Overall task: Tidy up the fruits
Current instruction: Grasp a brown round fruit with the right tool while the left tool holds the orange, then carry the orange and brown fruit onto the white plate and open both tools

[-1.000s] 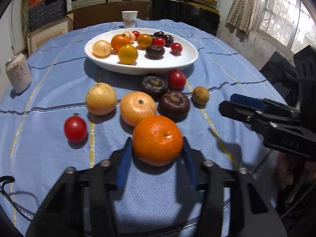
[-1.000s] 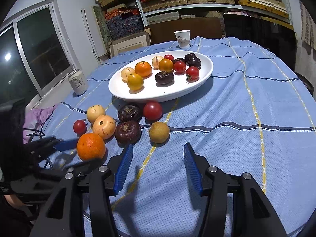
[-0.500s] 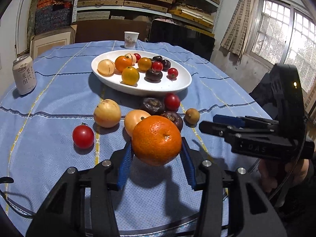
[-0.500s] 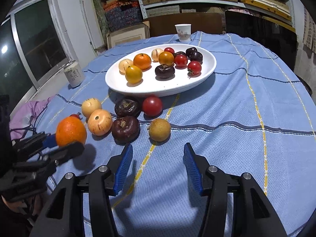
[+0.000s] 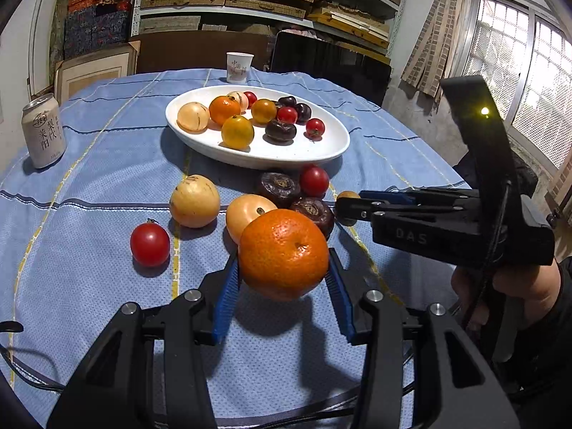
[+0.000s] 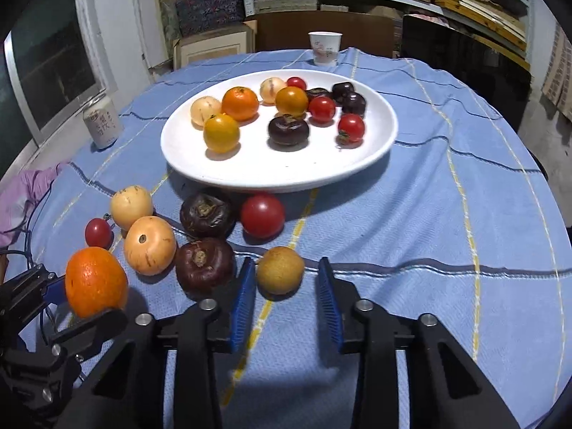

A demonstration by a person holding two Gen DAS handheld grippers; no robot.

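Observation:
My left gripper (image 5: 283, 279) is shut on a big orange (image 5: 283, 253) and holds it above the blue cloth; the orange also shows in the right wrist view (image 6: 95, 280). My right gripper (image 6: 286, 279) is open, its blue pads on either side of a small brown fruit (image 6: 280, 270) that lies on the cloth. A white plate (image 6: 379, 143) with several fruits stands behind. Loose on the cloth are two pale yellow fruits (image 6: 149, 245), two dark purple fruits (image 6: 204, 264), a red tomato (image 6: 262, 215) and a small cherry tomato (image 6: 97, 232).
A drink can (image 5: 43, 130) stands at the far left. A paper cup (image 6: 324, 48) stands behind the plate. Shelves with boxes line the back wall. A pink cloth (image 6: 18, 196) lies at the table's left edge.
My left gripper has lifted the orange off the cloth. My right gripper has moved forward and left until its open pads flank the small brown fruit.

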